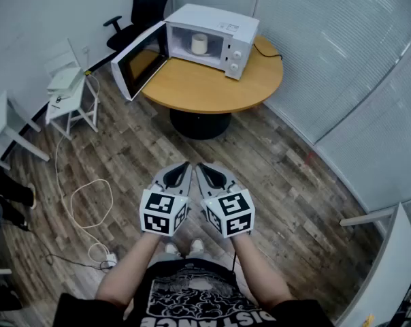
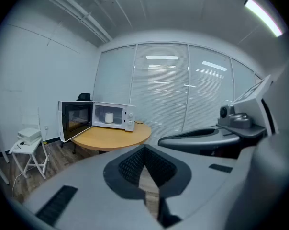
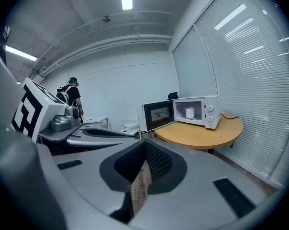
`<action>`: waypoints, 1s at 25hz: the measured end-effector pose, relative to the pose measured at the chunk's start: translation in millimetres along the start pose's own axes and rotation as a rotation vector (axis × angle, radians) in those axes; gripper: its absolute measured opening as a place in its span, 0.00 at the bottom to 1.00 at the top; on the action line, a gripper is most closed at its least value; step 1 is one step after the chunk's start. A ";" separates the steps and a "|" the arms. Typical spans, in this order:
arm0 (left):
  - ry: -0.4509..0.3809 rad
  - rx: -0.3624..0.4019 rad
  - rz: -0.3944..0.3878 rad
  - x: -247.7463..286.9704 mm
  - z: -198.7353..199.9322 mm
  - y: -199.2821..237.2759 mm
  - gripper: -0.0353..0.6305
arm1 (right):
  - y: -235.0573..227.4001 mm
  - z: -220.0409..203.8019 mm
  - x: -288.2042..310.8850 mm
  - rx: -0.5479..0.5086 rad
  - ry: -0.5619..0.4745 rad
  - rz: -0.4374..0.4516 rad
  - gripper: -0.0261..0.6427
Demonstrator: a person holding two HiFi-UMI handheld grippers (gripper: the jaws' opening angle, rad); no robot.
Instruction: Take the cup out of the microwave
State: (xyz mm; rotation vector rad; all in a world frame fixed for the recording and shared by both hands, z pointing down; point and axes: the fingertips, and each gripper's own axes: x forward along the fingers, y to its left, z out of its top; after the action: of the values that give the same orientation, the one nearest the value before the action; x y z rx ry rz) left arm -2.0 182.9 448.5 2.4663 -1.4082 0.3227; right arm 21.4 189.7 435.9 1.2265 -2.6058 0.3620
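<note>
Office: swivel chair [image 1: 150, 2], blind-covered glass partitions [image 1: 328, 46]

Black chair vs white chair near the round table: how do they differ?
The black chair is a padded office type with armrests; the white chair is a slim-legged frame. The black chair stands behind the microwave; the white chair stands left of the table in the head view and carries white items. Nobody sits in either.
</note>
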 end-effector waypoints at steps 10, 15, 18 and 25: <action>0.003 -0.005 0.016 4.8 1.2 -0.7 0.06 | -6.2 -0.8 -3.6 0.009 -0.003 -0.001 0.06; 0.005 0.000 0.010 14.1 2.0 3.9 0.06 | -13.5 -2.5 1.9 0.013 0.005 -0.013 0.06; 0.011 0.001 0.002 22.7 1.0 11.9 0.06 | -19.2 -1.1 12.2 0.016 0.008 -0.024 0.06; 0.024 -0.005 -0.018 50.8 7.6 51.8 0.06 | -28.3 11.2 60.9 0.022 0.020 -0.036 0.06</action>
State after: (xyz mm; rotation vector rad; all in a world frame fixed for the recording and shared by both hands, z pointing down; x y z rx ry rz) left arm -21.1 114.3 465.0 2.4616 -1.3747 0.3431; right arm 4.5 124.9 448.0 1.2692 -2.5658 0.3957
